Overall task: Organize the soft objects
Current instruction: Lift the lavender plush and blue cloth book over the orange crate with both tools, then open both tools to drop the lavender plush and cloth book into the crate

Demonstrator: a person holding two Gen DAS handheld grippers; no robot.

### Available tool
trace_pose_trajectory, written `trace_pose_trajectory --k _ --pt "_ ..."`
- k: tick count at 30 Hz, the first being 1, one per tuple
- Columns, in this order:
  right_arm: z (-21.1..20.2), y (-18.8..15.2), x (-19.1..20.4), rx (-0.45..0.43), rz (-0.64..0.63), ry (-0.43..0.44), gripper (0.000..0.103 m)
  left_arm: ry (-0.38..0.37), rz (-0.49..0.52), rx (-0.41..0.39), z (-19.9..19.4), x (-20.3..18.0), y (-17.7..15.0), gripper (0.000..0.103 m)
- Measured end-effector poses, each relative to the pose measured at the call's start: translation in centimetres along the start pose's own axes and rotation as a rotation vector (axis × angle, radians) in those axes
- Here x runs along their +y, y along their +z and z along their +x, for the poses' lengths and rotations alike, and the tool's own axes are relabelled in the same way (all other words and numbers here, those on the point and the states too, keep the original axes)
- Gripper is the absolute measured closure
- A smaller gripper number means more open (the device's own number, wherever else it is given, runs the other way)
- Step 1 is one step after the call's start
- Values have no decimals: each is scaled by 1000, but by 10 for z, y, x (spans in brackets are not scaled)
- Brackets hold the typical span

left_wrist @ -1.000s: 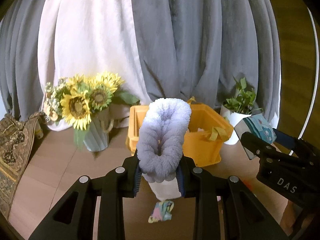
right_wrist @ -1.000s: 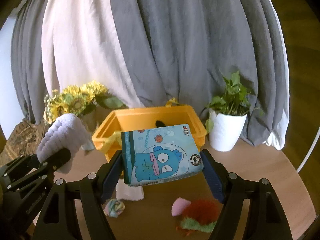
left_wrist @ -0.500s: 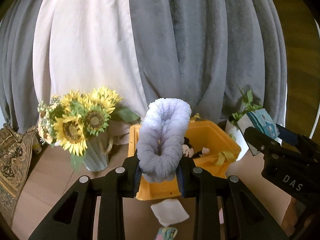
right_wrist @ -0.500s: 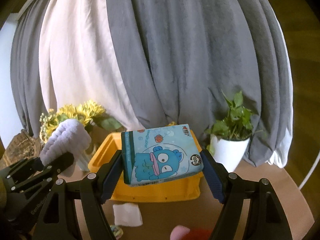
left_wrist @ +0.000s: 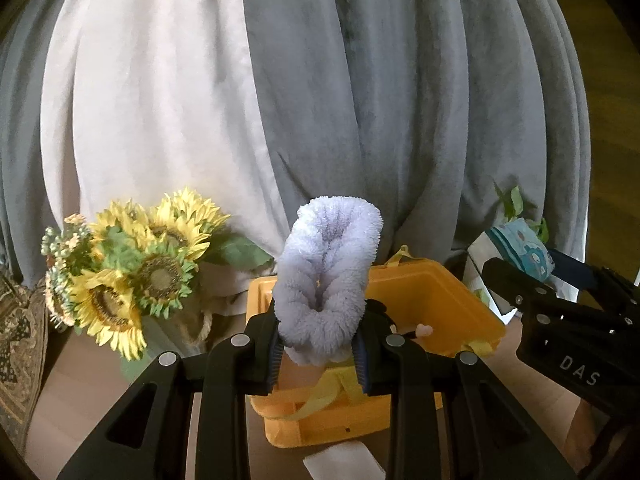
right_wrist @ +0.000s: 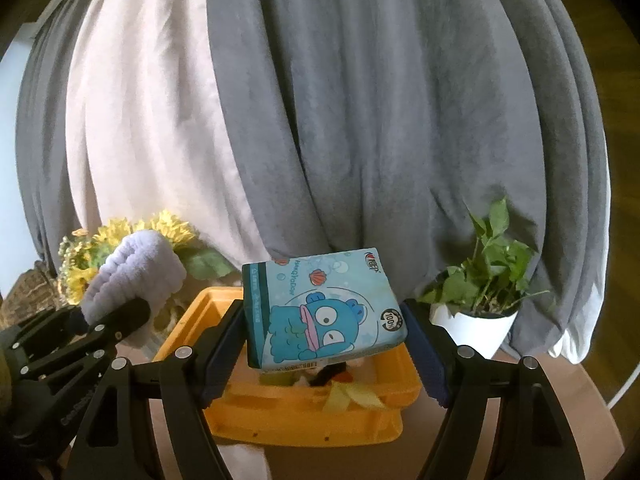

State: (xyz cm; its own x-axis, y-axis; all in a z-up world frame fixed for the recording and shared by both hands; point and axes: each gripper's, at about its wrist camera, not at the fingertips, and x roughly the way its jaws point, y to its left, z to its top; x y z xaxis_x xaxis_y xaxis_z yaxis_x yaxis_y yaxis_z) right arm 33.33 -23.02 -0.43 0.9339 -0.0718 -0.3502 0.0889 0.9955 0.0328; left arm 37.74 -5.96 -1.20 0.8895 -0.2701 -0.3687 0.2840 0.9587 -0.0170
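- left gripper (left_wrist: 318,354) jaws clamp a fluffy lilac chenille cloth (left_wrist: 328,280), raised above the yellow plastic bin (left_wrist: 440,292), likely for dropping in.
- right gripper (right_wrist: 326,354) jaws squeeze a blue cartoon-printed soft tissue pack (right_wrist: 320,312) by its ends, poised over the same bin.

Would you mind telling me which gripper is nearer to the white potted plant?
Right. The right gripper, shut on the tissue pack, sits just beside the potted plant; the left gripper is farther, toward the sunflowers.
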Motion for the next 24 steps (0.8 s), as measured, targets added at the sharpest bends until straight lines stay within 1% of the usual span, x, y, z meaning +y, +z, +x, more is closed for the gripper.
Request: trace_pose_trajectory --k 13,24 --pt "55 -2 -1 62 1 2 26 -16 12 50 53 6 0 73" --pt "98 -11 -5 141 -3 -5 26 -33 7 124 93 9 -15 72"
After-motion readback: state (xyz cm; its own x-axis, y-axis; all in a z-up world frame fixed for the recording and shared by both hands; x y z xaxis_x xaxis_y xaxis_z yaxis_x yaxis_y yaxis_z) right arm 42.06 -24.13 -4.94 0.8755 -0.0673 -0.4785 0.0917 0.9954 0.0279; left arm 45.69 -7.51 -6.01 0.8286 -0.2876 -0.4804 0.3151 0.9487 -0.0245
